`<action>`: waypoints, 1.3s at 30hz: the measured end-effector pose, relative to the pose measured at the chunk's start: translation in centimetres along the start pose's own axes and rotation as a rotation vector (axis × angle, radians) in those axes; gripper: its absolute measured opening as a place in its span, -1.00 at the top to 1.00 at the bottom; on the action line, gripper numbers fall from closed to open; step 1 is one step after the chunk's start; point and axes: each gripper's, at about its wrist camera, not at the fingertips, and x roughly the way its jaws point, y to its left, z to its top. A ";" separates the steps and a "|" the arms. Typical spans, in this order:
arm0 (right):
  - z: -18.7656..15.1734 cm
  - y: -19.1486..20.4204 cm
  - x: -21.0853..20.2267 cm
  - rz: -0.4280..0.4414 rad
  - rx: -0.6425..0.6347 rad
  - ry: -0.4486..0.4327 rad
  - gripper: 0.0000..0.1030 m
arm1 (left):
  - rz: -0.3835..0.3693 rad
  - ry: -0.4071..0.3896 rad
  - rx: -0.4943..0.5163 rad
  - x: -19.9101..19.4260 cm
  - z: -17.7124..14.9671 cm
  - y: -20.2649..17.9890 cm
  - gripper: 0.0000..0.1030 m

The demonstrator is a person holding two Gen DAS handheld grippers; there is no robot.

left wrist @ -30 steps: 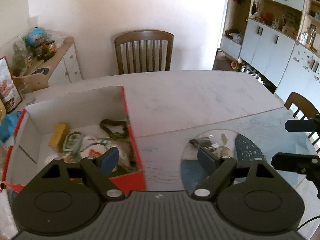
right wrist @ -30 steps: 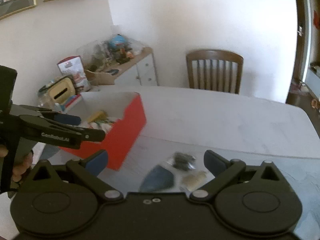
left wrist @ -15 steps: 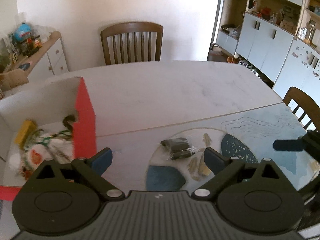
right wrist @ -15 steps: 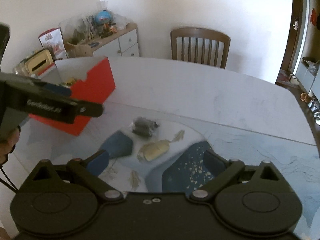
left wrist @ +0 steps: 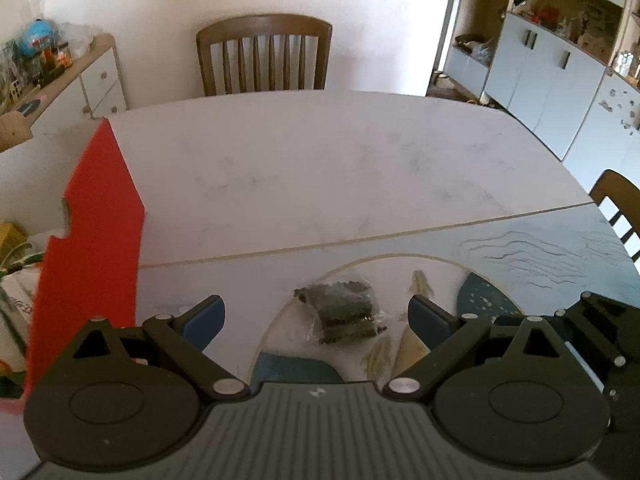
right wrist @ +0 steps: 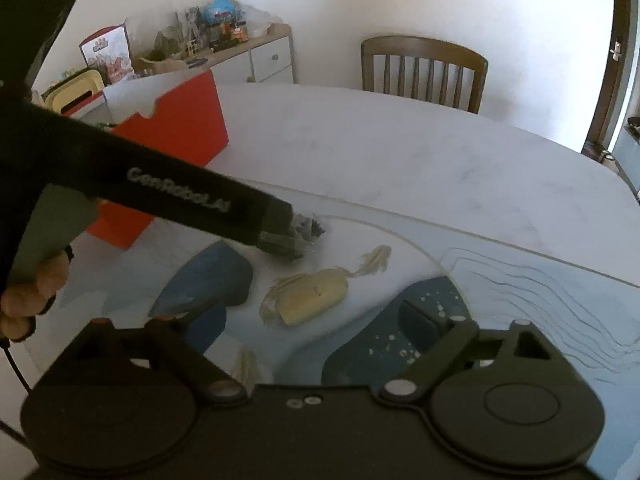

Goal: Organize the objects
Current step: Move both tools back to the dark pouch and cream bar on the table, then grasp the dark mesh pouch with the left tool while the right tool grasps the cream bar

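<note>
A clear plastic bag of dark screws [left wrist: 340, 314] lies on the patterned table mat. My left gripper [left wrist: 316, 318] is open, its blue pads [left wrist: 204, 322] on either side of the bag, low over it. In the right wrist view the left gripper [right wrist: 288, 236] covers most of the bag [right wrist: 310, 228]. A red cardboard box [left wrist: 92, 248] with several small items inside stands at the left; it also shows in the right wrist view [right wrist: 176, 136]. My right gripper [right wrist: 312, 328] is open and empty above the mat, nearer me.
The white table [left wrist: 320, 152] stretches away behind the mat. A wooden chair [left wrist: 264, 56] stands at its far side and another [left wrist: 616, 200] at the right. A cluttered sideboard [left wrist: 44, 80] is at the back left. Cupboards [left wrist: 552, 76] line the right wall.
My left gripper has moved right from over the red box and come down around the bag of screws. My right gripper has moved forward and tilted down over the mat.
</note>
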 end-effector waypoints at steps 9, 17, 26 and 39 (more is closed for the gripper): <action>-0.1 0.2 2.3 0.003 -0.065 0.019 -0.64 | -0.014 0.054 -0.034 3.0 0.3 0.3 -0.92; -0.2 0.3 3.2 0.020 -0.100 0.033 -0.43 | -0.033 0.052 0.001 3.7 0.2 -0.3 -0.86; -0.5 0.3 3.3 0.019 -0.135 0.018 -0.27 | -0.051 0.080 0.016 4.4 -0.1 -0.8 -0.14; -0.1 0.8 3.0 -0.026 -0.135 0.015 0.07 | -0.034 0.079 0.004 3.2 -0.3 -0.5 0.24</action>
